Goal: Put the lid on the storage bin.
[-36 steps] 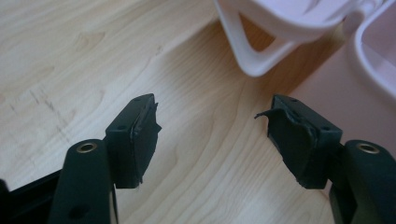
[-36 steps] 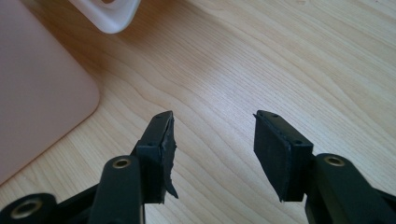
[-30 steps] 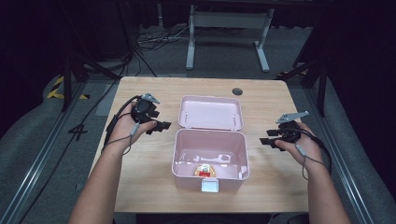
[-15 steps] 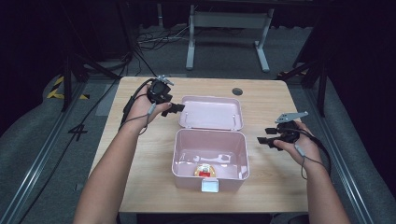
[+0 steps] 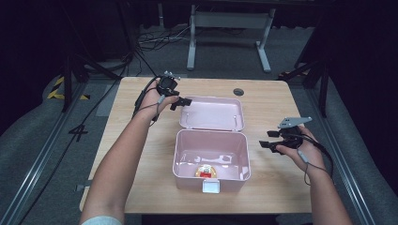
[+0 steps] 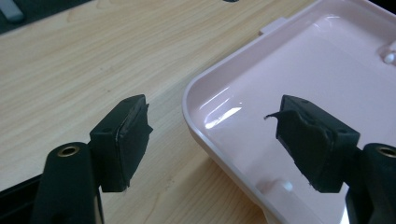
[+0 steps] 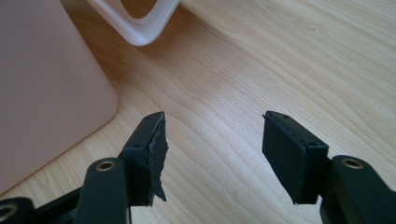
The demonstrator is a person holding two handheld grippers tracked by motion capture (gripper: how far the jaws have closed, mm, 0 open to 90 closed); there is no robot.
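A: Beside the box [image 5: 211, 154], where's each gripper?
B: Left gripper [image 5: 180, 101] at the lid's [image 5: 213, 112] far-left corner, jaws just opened wider, straddling its rim, not pressing. Right gripper [image 5: 268, 139] right of box, wide open, empty.

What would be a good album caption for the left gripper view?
Open left gripper straddling the rim of the pink lid lying on the wooden table, fingers not touching it.
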